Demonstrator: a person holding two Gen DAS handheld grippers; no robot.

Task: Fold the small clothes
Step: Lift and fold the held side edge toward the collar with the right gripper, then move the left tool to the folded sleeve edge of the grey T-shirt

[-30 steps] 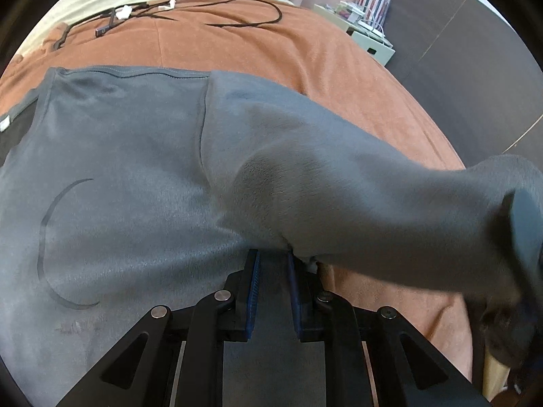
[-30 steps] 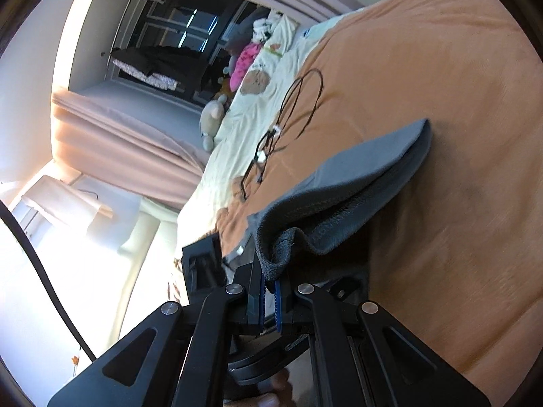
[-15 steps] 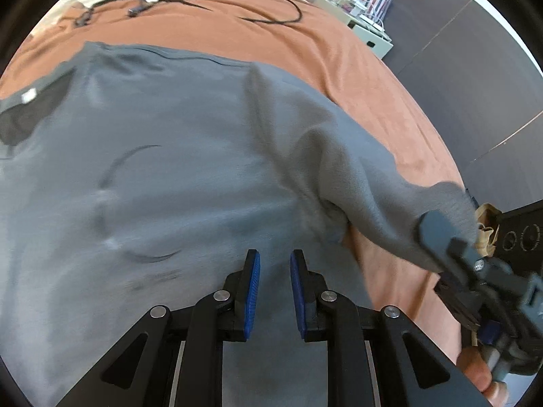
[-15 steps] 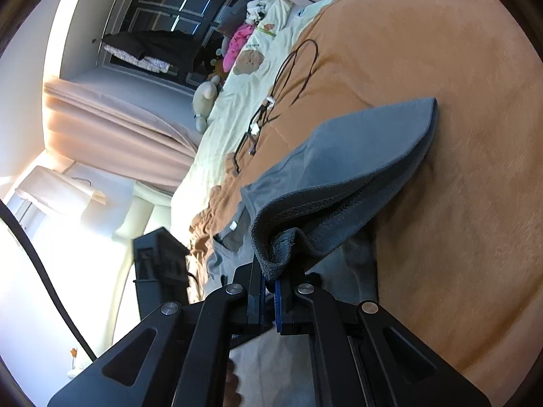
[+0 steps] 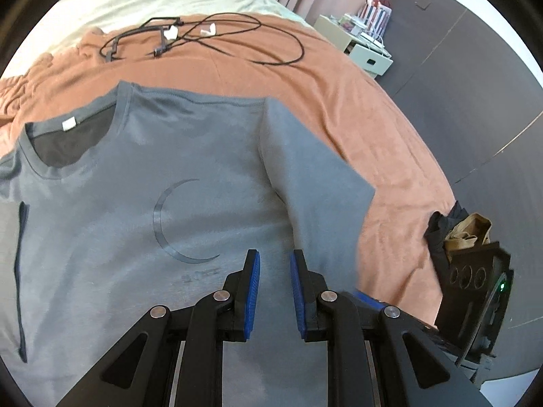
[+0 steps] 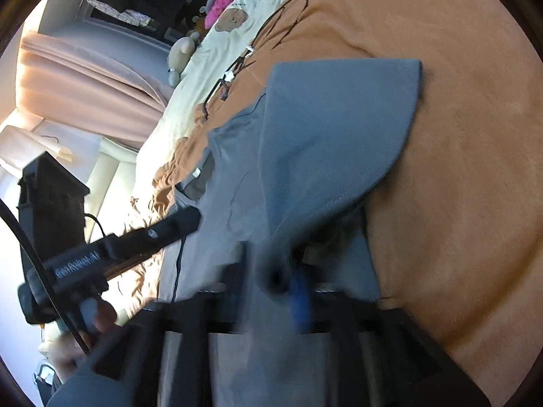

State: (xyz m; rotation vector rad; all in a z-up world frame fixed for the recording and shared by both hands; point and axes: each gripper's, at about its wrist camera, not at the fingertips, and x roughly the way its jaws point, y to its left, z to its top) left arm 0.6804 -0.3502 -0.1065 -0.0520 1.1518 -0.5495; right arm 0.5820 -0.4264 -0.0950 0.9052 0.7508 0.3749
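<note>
Blur hides right hand-held gripper point(image 6: 271, 281), state unclear; left hand-held gripper point(image 5: 275, 281) gapes above T-shirt point(image 5: 135, 203).

White lettering, apparently "GenRobot.AI", runs along the black body of the left gripper point(image 6: 112, 254), seen in the right wrist view left of the blurred fingers. On the grey T-shirt point(image 5: 135, 203), a dark crescent sign point(image 5: 176, 220) sits just ahead of the left fingertips, with a small line of print point(image 5: 200, 275) beneath it too faint to read. The white tag point(image 5: 69, 124) inside the collar shows no legible text.
</note>
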